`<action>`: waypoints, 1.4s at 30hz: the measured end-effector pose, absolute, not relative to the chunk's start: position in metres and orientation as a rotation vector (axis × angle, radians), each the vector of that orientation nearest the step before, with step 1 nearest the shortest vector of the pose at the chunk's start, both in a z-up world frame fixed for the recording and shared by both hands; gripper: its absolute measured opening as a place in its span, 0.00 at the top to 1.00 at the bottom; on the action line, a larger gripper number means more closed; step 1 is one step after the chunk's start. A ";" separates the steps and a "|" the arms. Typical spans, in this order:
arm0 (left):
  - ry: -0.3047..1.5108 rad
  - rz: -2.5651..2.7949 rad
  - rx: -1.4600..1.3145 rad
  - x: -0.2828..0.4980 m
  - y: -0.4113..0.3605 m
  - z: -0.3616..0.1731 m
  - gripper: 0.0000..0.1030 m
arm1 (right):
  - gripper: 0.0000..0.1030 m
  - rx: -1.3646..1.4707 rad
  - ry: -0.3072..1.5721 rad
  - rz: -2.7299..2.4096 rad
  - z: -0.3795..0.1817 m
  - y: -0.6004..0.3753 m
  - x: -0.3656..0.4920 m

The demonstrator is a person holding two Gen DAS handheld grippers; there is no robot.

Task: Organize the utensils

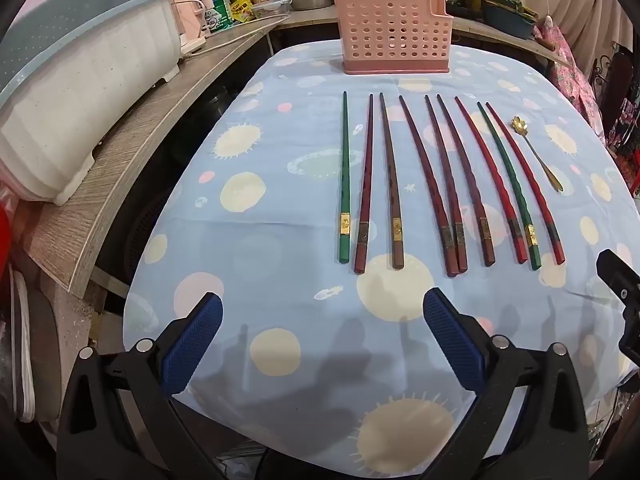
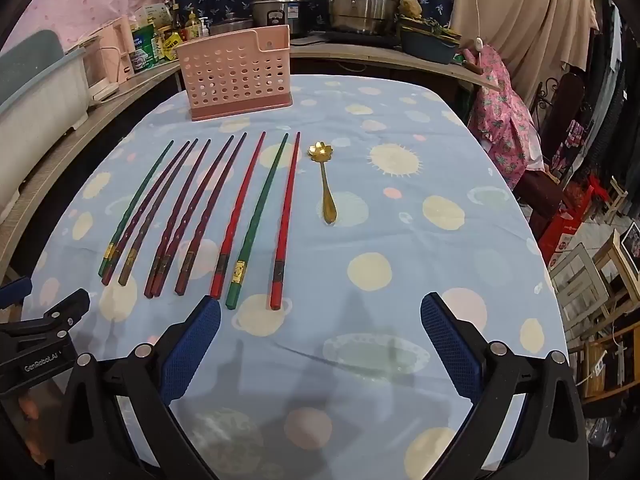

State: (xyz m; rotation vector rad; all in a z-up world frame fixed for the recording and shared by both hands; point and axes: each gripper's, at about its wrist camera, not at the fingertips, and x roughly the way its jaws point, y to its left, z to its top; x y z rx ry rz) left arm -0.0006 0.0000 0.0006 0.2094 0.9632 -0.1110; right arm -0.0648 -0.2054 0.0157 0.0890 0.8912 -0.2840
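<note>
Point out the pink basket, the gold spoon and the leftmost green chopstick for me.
pink basket (image 1: 394,36), left wrist view, perforated front wall.
gold spoon (image 2: 327,184), right wrist view, mid-handle.
leftmost green chopstick (image 1: 344,172), left wrist view, mid-shaft.

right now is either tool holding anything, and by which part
Nothing is held. The left tool and right tool both hover open above the tablecloth, short of the chopsticks.

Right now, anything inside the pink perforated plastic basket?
Nothing shows through the holes or above the rim of the pink perforated plastic basket; every chopstick and the gold flower-shaped spoon lie on the blue patterned tablecloth. Its floor is hidden by the walls.
</note>
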 end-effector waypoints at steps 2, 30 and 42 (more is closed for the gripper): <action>0.967 -0.113 0.211 -0.001 0.000 0.000 0.07 | 0.06 0.089 0.892 -0.282 0.016 -0.205 -0.065; 0.975 -0.090 0.215 -0.006 0.009 0.002 0.08 | 0.06 0.076 0.889 -0.273 0.017 -0.200 -0.070; 0.977 -0.078 0.207 -0.006 0.012 0.002 0.08 | 0.07 0.077 0.888 -0.273 0.018 -0.200 -0.071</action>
